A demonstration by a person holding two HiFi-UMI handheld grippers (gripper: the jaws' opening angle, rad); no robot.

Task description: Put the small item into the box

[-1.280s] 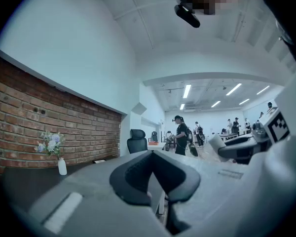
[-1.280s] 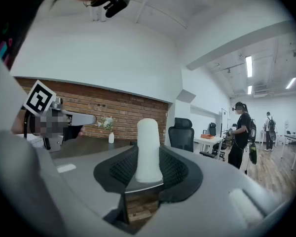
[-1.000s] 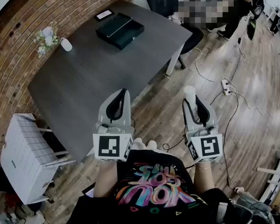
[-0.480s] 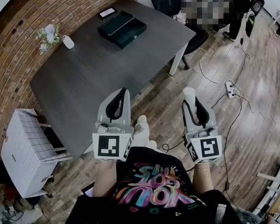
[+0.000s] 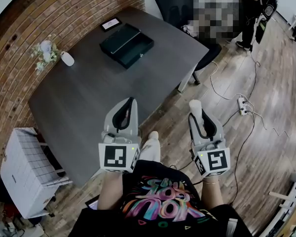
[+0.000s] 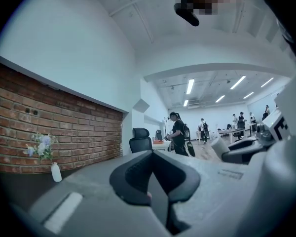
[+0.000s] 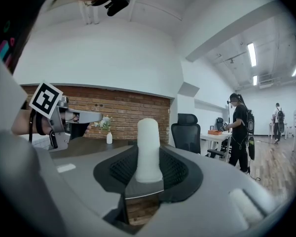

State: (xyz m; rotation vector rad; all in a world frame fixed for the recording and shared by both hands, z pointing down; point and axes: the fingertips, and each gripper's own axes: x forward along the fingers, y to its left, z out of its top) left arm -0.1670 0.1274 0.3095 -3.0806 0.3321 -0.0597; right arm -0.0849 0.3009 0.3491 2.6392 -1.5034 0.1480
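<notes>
Two grippers, one loaded, box far off
Right gripper (image 5: pixel 199 116) clamps the white item (image 5: pixel 195 106), left gripper (image 5: pixel 124 113) is shut, empty; box (image 5: pixel 127 44) sits at the table's (image 5: pixel 89 100) far end, so walk up steady, let go only right over it.

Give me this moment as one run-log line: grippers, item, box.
left gripper: shut, empty | right gripper: shut on white cylinder | black box: on table, far side | cylinder not yet in box
</notes>
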